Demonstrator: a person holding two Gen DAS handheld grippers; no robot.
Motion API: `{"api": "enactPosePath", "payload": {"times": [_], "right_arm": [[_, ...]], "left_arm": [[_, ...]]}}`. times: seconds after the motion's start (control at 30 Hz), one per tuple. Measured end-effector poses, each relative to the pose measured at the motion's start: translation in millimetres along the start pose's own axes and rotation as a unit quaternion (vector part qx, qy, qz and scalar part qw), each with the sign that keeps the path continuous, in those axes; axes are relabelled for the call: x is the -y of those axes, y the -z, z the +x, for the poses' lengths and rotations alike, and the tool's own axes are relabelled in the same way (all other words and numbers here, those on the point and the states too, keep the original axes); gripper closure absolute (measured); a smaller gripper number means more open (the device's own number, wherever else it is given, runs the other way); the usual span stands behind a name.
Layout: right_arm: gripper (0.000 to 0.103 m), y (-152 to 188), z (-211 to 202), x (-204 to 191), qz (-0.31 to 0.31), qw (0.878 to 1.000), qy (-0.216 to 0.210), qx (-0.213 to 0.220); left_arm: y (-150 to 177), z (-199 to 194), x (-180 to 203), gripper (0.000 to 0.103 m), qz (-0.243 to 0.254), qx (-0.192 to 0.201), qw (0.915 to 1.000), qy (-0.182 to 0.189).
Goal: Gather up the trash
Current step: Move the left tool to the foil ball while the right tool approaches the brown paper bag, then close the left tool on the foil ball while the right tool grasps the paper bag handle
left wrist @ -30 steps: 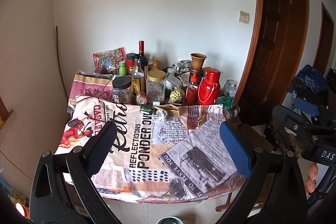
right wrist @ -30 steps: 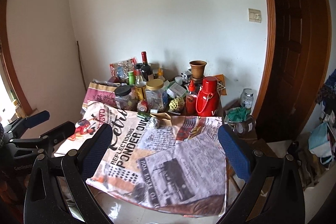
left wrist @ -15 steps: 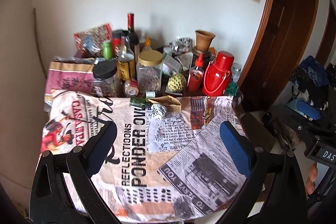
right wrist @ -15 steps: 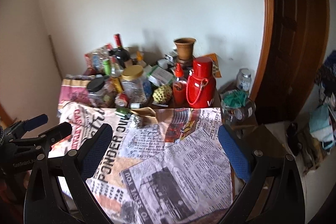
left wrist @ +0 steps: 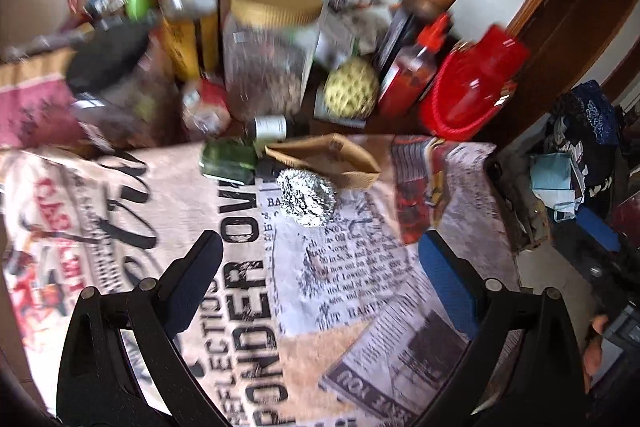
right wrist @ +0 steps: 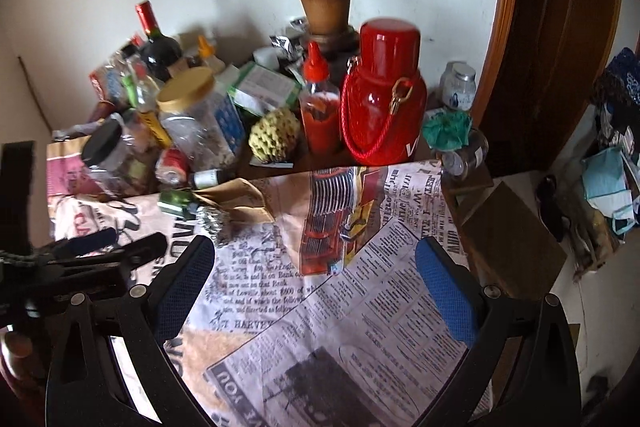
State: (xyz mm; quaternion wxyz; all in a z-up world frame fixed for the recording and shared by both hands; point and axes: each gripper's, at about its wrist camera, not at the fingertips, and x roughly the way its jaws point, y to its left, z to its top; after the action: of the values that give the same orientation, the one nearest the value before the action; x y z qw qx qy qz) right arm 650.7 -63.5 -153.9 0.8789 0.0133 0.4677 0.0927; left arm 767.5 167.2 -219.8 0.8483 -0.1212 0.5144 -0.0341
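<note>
1. Left tongs [left wrist: 320, 267] — held wide apart and empty, blue pads facing inward, raised above the near part of the surface [left wrist: 120, 219].
2. Right tongs [right wrist: 316, 279] — likewise spread wide, nothing between them, poised over the right half of the surface.
3. Printed cloth [right wrist: 360, 307] — newspaper and poster motifs; the surface is covered by it up to the row of stored goods at the back.
4. Foil ball [left wrist: 306, 197] — crumpled, silver; it is found on the cloth ahead of the left tongs, well apart from them. In the right wrist view it [right wrist: 212, 221] is seen just beyond the left pad of the right tongs.
5. Brown paper bag [left wrist: 332, 159] — flattened, lying just behind the foil ball and touching it.
6. Green wrapper [left wrist: 228, 161] — lying on the cloth, left of the paper bag, near the foil ball.
7. Red flask [right wrist: 380, 95] — upright, with a red cord handle, at the back right.
8. Red sauce bottle [right wrist: 320, 107] — upright, just left of the flask.
9. Gold-lidded jar [right wrist: 196, 115] — clear, standing at the back; a yellow knobbly ball [right wrist: 274, 135] is placed between it and the sauce bottle.
10. Clay pot [right wrist: 326, 7] — set against the wall, behind the flask.
</note>
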Motion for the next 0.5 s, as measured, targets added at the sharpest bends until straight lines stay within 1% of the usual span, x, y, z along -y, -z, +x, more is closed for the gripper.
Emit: {"api": "enactPosePath", "payload": {"times": [0.13, 0.2, 0.27, 0.33, 0.43, 0.47, 0.5], "right_arm": [[0.003, -1.2, 24.9, 0.0, -0.001, 1.000, 0.009, -0.011], [0.003, -1.1, 35.5, 1.0, -0.004, 1.000, 0.012, -0.016], [0.003, -1.3, 44.7, 2.2, -0.008, 1.000, 0.013, -0.020], [0.003, -2.2, 52.3, 3.5, -0.009, 1.000, 0.012, -0.026], [0.003, -4.6, 62.0, 5.5, -0.009, 0.999, 0.002, -0.030], [0.003, -6.1, 65.4, 6.0, -0.008, 0.999, -0.003, -0.033], [0.003, -7.8, 70.1, 5.9, -0.008, 0.999, -0.010, -0.037]], "left_arm": [[-7.5, 47.6, -10.1, 0.006, -0.006, -0.022, 0.9997, 0.010], [-10.4, 66.5, -11.5, 0.016, -0.005, -0.032, 0.9994, 0.013], [-12.5, 85.1, -11.8, 0.021, -0.002, -0.045, 0.9987, 0.022], [-14.8, 97.9, -12.5, 0.023, -0.004, -0.051, 0.9984, 0.022], [-15.9, 109.9, -14.2, 0.039, -0.013, -0.058, 0.9977, 0.033], [-15.8, 111.9, -14.6, 0.050, -0.015, -0.059, 0.9974, 0.038], [-15.8, 113.6, -15.4, 0.052, -0.015, -0.061, 0.9971, 0.042]]}}
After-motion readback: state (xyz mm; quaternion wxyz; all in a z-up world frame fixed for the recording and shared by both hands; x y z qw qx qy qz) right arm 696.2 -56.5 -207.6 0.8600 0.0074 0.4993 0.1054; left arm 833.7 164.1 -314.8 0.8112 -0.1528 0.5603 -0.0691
